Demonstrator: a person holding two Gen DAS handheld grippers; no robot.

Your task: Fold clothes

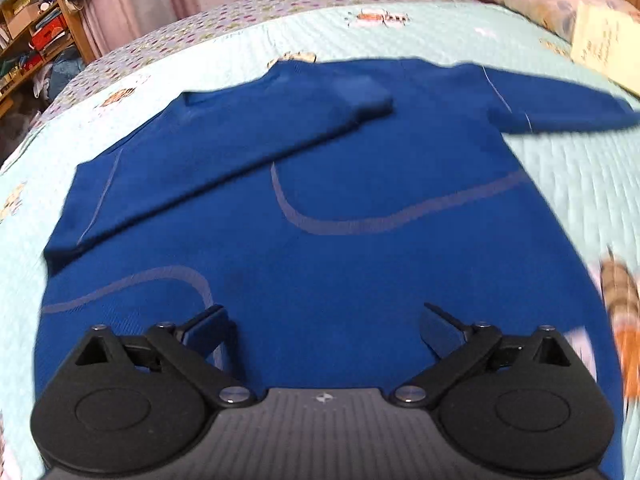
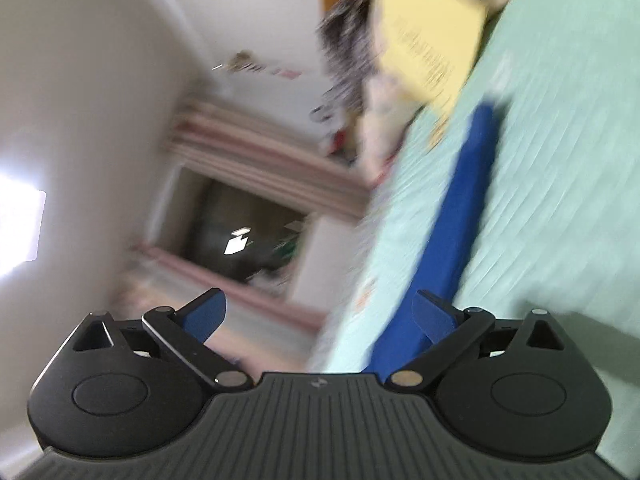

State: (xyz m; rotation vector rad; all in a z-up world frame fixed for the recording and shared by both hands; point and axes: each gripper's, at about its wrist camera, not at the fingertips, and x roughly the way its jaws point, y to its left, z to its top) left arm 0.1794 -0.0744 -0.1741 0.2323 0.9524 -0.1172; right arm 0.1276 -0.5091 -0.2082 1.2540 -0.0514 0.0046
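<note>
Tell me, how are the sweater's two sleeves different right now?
The left sleeve is folded in and lies across the sweater's body; the right sleeve is stretched out on the quilt. The left one's cuff points inward, the right one's away. Both are the same dark blue.

Ahead of the spread jaws lies a blue knitted cloth sweater (image 1: 320, 184), matt and finely ribbed. Beneath it spreads a pale green quilted cotton bedspread (image 1: 568, 184), stitched in ridges. The black matt plastic left gripper (image 1: 326, 326) carries shiny metal pivot pins.
</note>
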